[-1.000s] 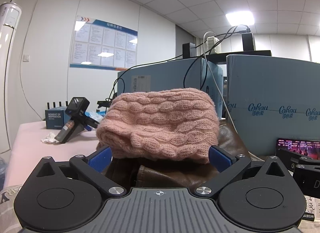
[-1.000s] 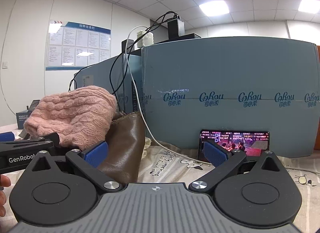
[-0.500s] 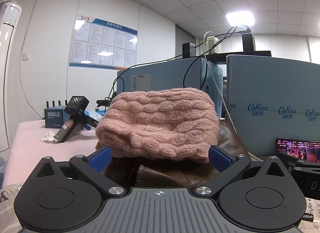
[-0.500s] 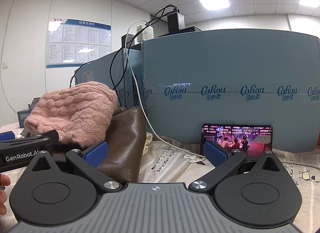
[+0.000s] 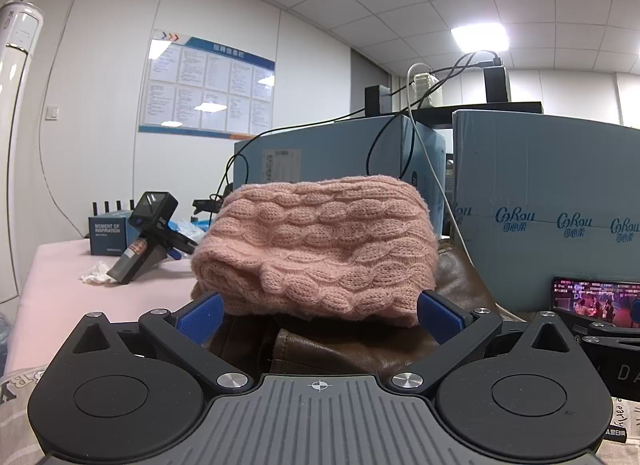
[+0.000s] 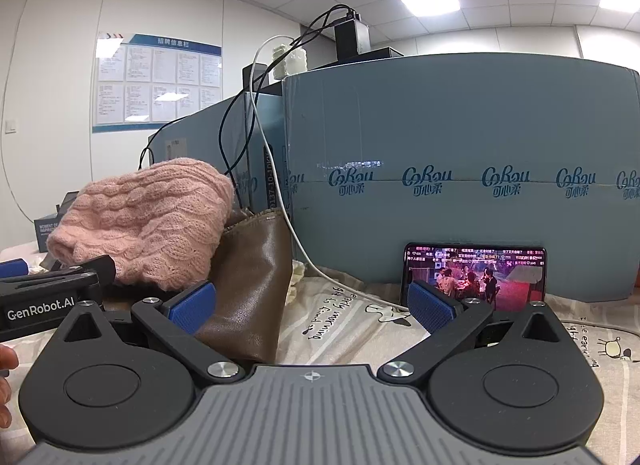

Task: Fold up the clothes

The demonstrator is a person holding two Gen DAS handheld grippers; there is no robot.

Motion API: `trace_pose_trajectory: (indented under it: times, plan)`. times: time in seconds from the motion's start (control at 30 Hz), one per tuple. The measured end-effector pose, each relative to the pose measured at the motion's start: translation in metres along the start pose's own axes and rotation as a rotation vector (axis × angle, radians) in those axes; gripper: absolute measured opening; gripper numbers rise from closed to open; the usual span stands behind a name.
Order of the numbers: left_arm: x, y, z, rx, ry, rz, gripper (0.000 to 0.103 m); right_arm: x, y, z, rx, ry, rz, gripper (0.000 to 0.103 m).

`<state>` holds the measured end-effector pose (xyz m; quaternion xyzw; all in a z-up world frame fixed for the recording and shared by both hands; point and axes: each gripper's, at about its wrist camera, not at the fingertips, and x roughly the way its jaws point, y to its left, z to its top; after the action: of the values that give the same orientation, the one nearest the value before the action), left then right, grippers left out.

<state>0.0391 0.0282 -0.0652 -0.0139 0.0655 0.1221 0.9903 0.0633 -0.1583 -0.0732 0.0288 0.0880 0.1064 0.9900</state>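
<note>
Left gripper (image 5: 319, 311): jaws spread wide, nothing between the blue pads (image 5: 199, 317). Folded pink knit sweater (image 5: 316, 253) sits at 12 o'clock just past the tips, its lower edge level with the pads and spanning nearly the whole gap. It rests on a brown leather garment (image 5: 344, 349) whose rim runs under the jaw line. Open pink tabletop (image 5: 80, 297) at 9–10 o'clock, with a handheld camera device (image 5: 146, 235) and a crumpled tissue (image 5: 96, 274) well apart from the stack. Blue cartons (image 5: 552, 201) wall off 1–3 o'clock.

Right gripper (image 6: 311, 305): jaws spread, holding nothing. Sweater (image 6: 148, 221) at 10 o'clock, on the leather piece (image 6: 248, 289), whose right edge hangs down just inside the left pad. Printed bedsheet (image 6: 344, 325) lies bare between the pads toward 12. Phone (image 6: 476, 275) leans on the carton wall (image 6: 460, 169) at 1 o'clock, just behind the right pad. White cable (image 6: 304, 257) drops along the carton edge onto the sheet. Left gripper's finger (image 6: 52, 297) at 9 o'clock, beside the sweater's lower edge.
</note>
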Motion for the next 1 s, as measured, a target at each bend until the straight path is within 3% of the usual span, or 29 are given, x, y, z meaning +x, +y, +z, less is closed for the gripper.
trace_pose_trajectory:
  times: [1.0]
  plan:
    - [0.0011, 0.0018, 0.0, -0.008, 0.004, -0.002, 0.103, 0.0022, -0.0017, -0.0006, 0.007, 0.018, 0.003, 0.103]
